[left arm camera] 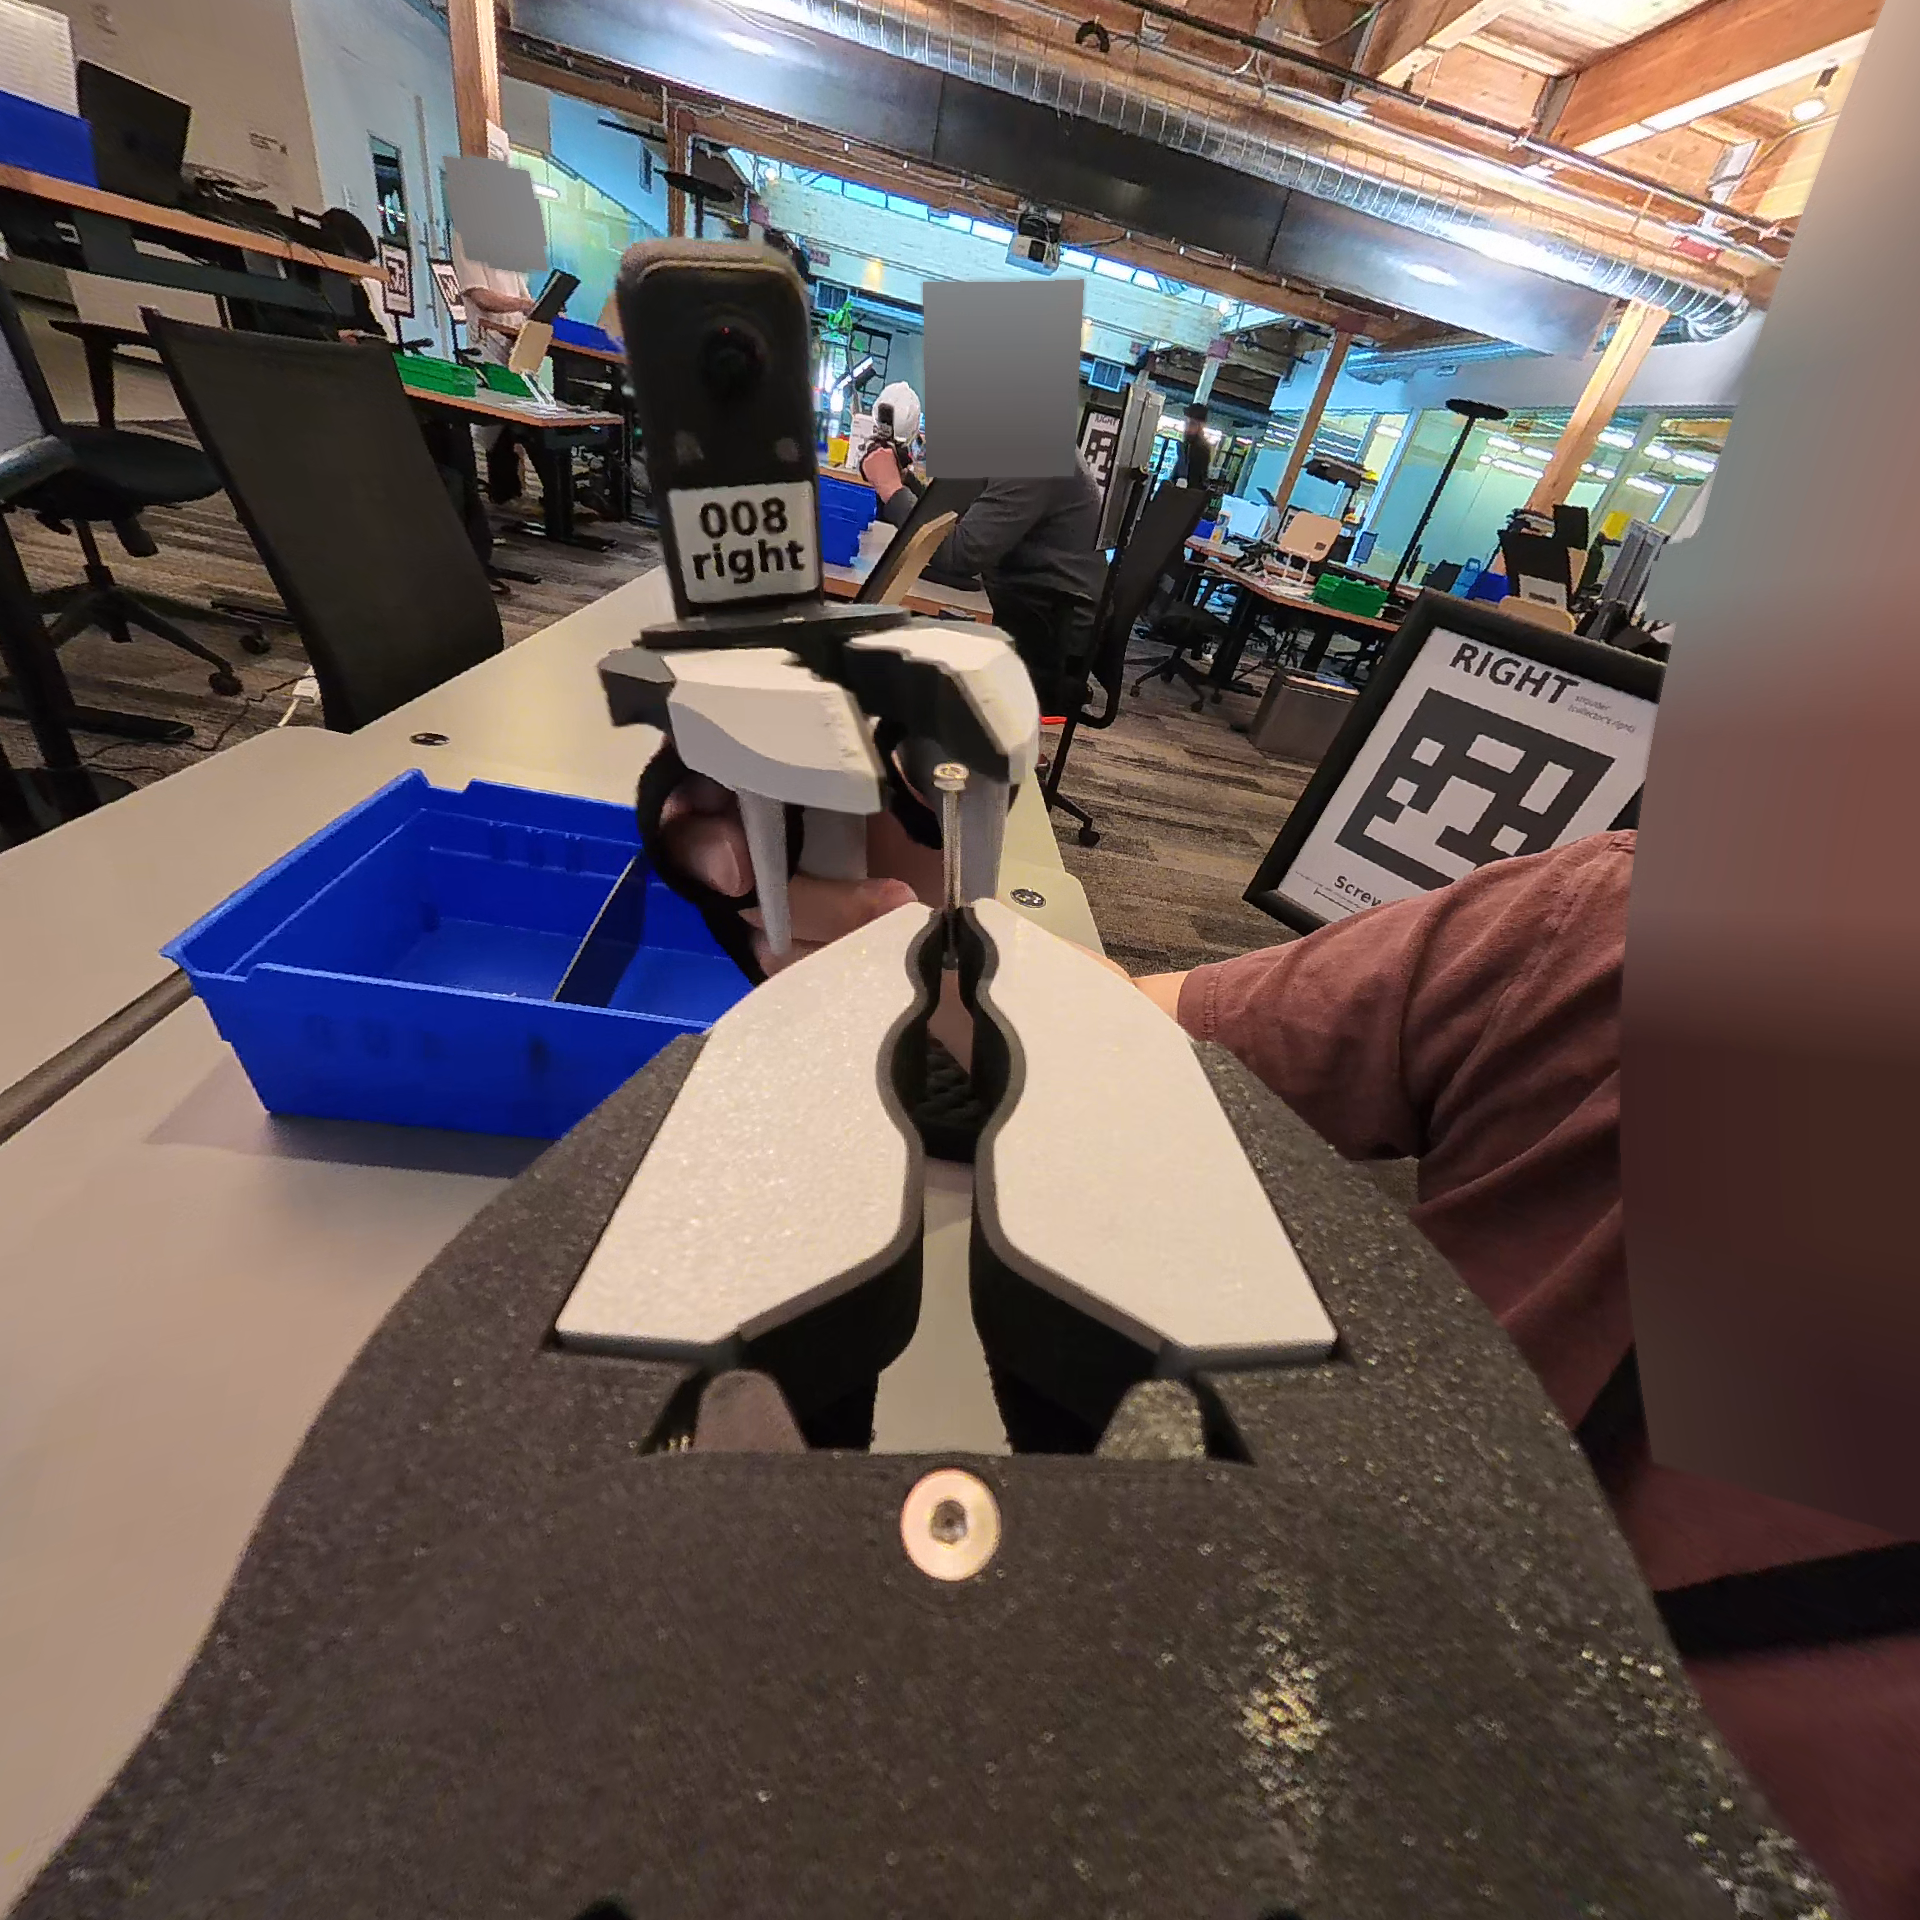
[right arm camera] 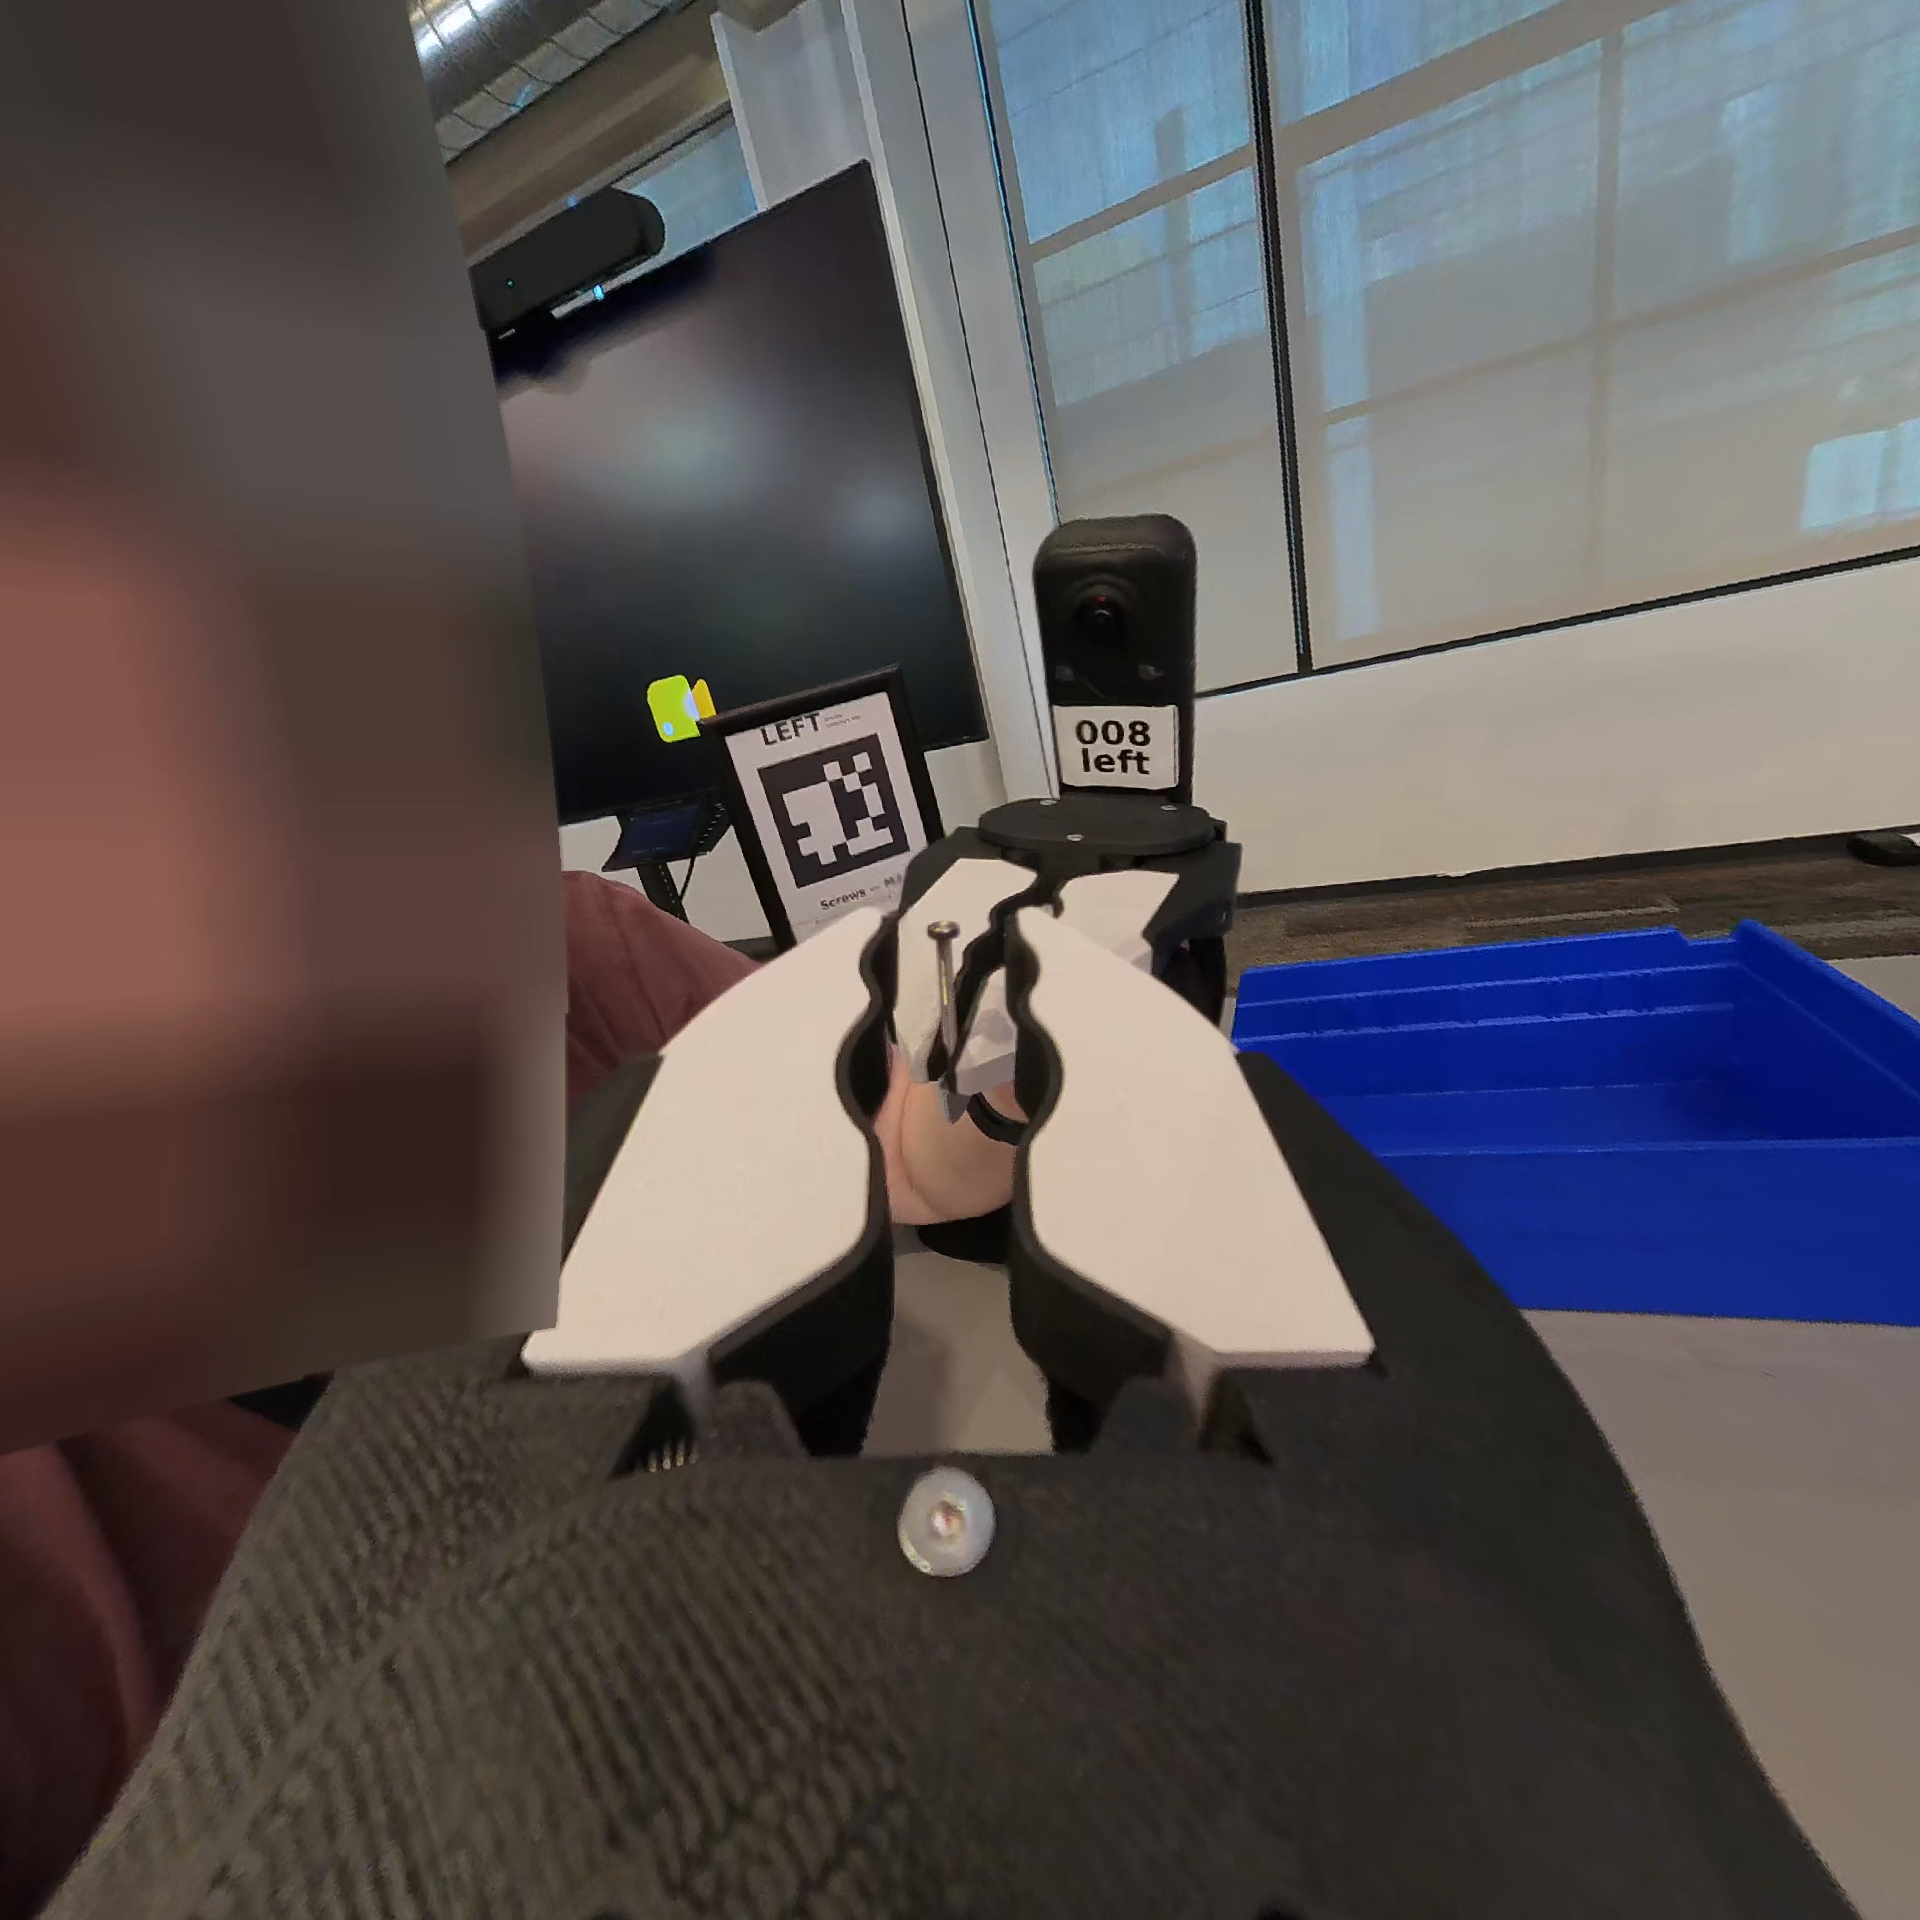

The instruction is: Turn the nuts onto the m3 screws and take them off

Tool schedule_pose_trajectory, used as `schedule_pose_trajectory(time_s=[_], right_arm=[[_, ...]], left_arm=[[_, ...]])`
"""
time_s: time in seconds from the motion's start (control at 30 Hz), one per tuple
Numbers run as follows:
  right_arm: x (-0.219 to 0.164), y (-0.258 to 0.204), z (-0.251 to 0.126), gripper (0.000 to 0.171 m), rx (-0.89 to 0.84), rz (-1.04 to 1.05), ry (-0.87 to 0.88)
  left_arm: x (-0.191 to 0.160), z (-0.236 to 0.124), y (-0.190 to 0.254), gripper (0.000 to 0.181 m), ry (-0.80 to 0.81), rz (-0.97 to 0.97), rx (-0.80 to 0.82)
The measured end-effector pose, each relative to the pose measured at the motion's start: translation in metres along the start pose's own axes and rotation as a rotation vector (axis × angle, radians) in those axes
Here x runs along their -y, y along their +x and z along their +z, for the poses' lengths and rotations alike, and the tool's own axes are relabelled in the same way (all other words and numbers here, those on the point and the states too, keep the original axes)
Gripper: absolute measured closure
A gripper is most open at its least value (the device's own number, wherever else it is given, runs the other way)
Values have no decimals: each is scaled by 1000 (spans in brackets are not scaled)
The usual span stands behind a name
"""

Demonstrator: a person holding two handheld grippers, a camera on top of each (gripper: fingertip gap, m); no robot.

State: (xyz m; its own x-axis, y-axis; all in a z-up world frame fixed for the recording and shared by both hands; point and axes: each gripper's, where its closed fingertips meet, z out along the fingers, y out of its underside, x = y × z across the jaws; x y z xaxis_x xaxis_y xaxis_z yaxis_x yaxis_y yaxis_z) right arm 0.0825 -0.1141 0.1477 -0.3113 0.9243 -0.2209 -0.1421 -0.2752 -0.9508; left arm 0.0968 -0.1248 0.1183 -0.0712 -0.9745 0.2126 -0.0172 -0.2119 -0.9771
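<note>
The left hand-held gripper pinches a slim upright silver screw; its lower end is hidden. The right hand-held gripper stands slightly open near a blue plastic bin; no nut discernible.

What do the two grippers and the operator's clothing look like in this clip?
Both the left gripper and right gripper have pale grey fingers with wavy black-lined inner edges on speckled black bodies. Each carries an upright black camera above a white label. The sleeve is dark red; black finger loops show on the handles.
</note>
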Motion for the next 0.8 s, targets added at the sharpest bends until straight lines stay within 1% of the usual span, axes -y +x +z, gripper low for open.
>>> schedule_pose_trajectory(time_s=[0.1,0.5,0.8], right_arm=[[-3,0,3,153,-29,-29,-29],[-2,4,5,154,-127,-85,-46],[-1,5,1,154,-105,-64,-45]], left_arm=[[0,0,-1,179,2,0,6],[-1,0,-2,179,-1,2,14],[0,0,-1,179,0,3,10]])
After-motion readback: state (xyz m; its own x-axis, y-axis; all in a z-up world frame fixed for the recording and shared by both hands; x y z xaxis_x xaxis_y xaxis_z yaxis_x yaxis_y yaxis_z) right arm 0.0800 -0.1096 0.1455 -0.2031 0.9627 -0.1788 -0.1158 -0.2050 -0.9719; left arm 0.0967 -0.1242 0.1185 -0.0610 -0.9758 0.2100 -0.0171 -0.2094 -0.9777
